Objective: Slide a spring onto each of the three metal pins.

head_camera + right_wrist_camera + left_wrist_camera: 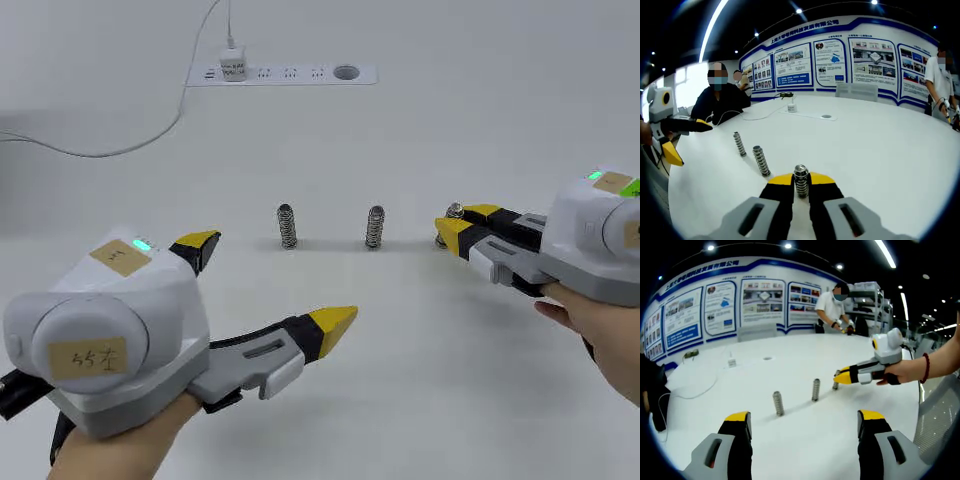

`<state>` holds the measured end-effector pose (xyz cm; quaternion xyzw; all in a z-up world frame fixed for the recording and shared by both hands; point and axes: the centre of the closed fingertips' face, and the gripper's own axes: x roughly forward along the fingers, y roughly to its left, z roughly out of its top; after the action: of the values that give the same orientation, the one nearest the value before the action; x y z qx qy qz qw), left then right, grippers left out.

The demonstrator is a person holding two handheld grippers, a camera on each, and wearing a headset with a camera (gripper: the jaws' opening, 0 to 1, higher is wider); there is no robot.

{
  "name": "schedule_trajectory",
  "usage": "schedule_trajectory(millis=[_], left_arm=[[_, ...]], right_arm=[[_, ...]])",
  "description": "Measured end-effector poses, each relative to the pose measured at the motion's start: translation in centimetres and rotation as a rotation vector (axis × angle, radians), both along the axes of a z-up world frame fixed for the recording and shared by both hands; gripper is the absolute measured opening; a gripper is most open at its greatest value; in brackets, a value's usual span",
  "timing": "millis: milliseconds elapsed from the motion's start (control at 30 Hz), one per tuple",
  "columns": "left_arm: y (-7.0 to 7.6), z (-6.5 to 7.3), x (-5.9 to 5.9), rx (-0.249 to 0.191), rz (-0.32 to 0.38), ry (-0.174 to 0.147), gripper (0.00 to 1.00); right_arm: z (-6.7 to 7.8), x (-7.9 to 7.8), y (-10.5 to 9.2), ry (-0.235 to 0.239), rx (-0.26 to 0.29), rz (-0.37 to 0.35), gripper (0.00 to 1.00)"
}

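A bare white tabletop (400, 380) is laid out, with a power strip (290, 74) and its cable (120, 148) far back, well apart from the work. Three springs are lined up in a row. The first spring (287, 226) and second spring (375, 227) stand upright, judged already seated. The third spring (800, 186) is pinched between the narrow jaws of the right tool (460, 222), and the rounded pin (800, 170) head is seen poking out above it. The left tool (268, 280) is held wide and empty over the near tabletop.

The last seating is judged to be in hand. The spring should be pressed straight down along the pin, then released gently so nothing is tipped. Open room is offered all round, and the tabletop's edges lie well away. The second spring is the nearest thing to be cleared on withdrawal.
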<state>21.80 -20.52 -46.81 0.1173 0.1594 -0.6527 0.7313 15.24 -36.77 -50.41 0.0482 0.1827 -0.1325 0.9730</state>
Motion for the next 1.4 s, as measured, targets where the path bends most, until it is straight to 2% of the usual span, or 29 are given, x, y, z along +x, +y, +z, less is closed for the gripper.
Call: schedule_trajectory(millis=[100, 200, 333, 433, 567, 633, 767, 867, 967, 1000, 1400], left_arm=[[0.0, 0.1, 0.2, 0.002, 0.001, -0.003, 0.89], [0.1, 0.1, 0.3, 0.005, 0.003, -0.004, 0.89], [0.2, -0.1, 0.6, 0.019, 0.012, 0.005, 0.89], [0.4, -0.1, 0.7, 0.025, 0.014, -0.001, 0.88], [0.5, 0.1, 0.9, 0.025, 0.017, -0.001, 0.88], [0.7, -0.1, 1.1, 0.048, 0.021, -0.005, 0.87], [0.9, -0.2, 1.1, 0.054, 0.024, 0.012, 0.88], [1.2, 0.0, 1.2, 0.061, 0.025, 0.004, 0.88], [1.4, 0.1, 1.2, 0.066, 0.024, 0.002, 0.88], [1.5, 0.0, 1.2, 0.079, 0.021, -0.004, 0.88], [2.6, 0.4, 0.7, 0.084, 0.016, 0.007, 0.92]], right_arm=[[0.1, -0.1, 0.1, 0.006, 0.002, 0.002, 0.13], [0.4, -0.3, -0.1, 0.008, -0.003, -0.015, 0.18], [0.6, -0.8, -0.2, 0.021, 0.038, -0.036, 0.24], [1.1, -1.2, 0.0, 0.025, 0.021, -0.029, 0.26], [1.9, -1.6, 0.4, 0.025, 0.04, -0.025, 0.34], [2.1, -1.9, 0.8, 0.038, 0.04, -0.018, 0.37], [2.5, -2.4, 1.6, 0.053, 0.043, 0.004, 0.43], [2.7, -2.8, 2.1, 0.057, 0.067, 0.005, 0.49], [3.0, -3.2, 2.6, 0.06, 0.067, 0.007, 0.52], [3.2, -3.4, 2.8, 0.062, 0.056, 0.015, 0.53], [4.1, -4.8, 5.1, 0.069, 0.088, 0.036, 0.69]])
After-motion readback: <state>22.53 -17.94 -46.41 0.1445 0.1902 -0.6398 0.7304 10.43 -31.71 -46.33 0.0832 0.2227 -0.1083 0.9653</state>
